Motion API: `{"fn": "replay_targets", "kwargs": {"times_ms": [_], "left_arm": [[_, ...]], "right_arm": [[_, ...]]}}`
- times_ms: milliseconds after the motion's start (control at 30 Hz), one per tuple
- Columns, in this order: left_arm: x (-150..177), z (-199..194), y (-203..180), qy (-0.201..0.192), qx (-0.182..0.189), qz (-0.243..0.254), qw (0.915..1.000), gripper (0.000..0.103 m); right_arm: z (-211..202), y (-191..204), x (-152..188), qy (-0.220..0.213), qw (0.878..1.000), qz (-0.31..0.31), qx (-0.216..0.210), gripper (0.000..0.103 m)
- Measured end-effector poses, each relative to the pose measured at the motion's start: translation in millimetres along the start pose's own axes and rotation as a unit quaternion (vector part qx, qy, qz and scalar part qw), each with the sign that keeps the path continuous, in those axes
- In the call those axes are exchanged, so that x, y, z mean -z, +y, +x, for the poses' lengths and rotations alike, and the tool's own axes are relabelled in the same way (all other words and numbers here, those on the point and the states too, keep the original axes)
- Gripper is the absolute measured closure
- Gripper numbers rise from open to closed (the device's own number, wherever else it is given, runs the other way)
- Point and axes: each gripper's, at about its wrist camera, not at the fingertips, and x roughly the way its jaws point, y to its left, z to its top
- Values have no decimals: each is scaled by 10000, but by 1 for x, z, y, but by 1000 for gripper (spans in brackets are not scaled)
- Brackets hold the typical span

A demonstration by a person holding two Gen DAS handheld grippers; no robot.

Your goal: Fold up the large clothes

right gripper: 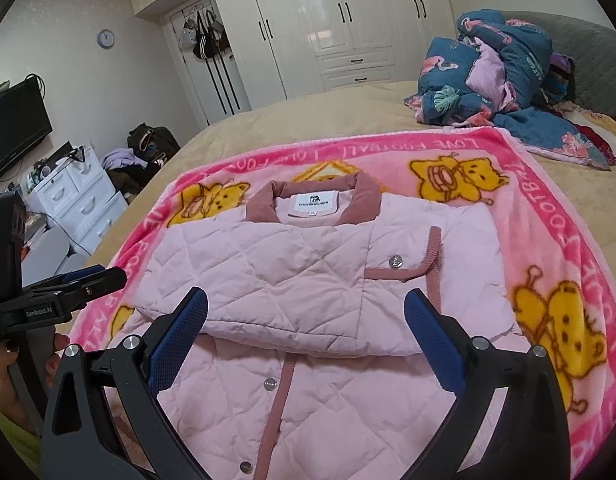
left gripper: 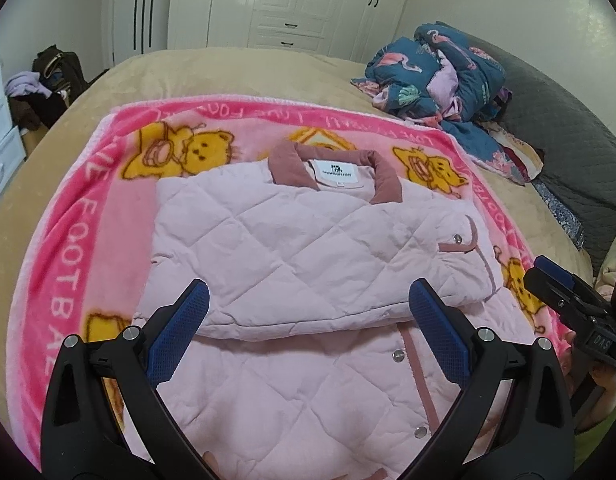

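Your pink quilted jacket [left gripper: 300, 248] lies face up on the pink cartoon blanket [left gripper: 68, 248], which is spread over the tan bed [left gripper: 212, 68]. Its sleeves are already folded across the chest, making a thick band below the dusty-rose collar [left gripper: 292, 162], while the lower body with its snap buttons [left gripper: 396, 356] runs flat toward you.

Your left gripper [left gripper: 308, 316] hangs over the near edge of that folded band with its jaws spread wide and nothing between them. Your right gripper [right gripper: 306, 320] does the same on its side, jaws wide apart and empty. Each shows at the margin of the other's view.

Expect the jacket to be soft, puffy and light for its bulk. The padding looks springy, so a fold will likely try to lift again unless you press it down. The shell fabric looks smooth and may slide between the blue pads [right gripper: 180, 338], so pinch a full thickness, not just the top skin.

The best holds are probably the hem corners nearest you, though the hem itself is out of view. The corded rose placket [right gripper: 286, 384] along the front is firmer and would give a surer bite than open quilting. Avoid clamping on a snap. Lift both corners evenly, or the folded sleeves may shift.

A bundle of blue flamingo bedding [right gripper: 503, 68] sits well apart at the far side of the bed.
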Motion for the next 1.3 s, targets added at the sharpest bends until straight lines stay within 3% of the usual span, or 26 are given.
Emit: {"fn": "replay_targets", "kwargs": {"times_ms": [467, 867, 1300], "left_arm": [[1, -46, -17, -416, 368, 96, 9984, 9], [22, -98, -38, -806, 324, 125, 9961, 9], [54, -135, -63, -840, 340, 166, 9957, 9]], "right_arm": [[-53, 0, 5, -363, 9993, 83, 50, 5], [-107, -2, 25, -571, 9983, 73, -24, 5], [-157, -12, 44, -830, 9962, 178, -181, 4]]}}
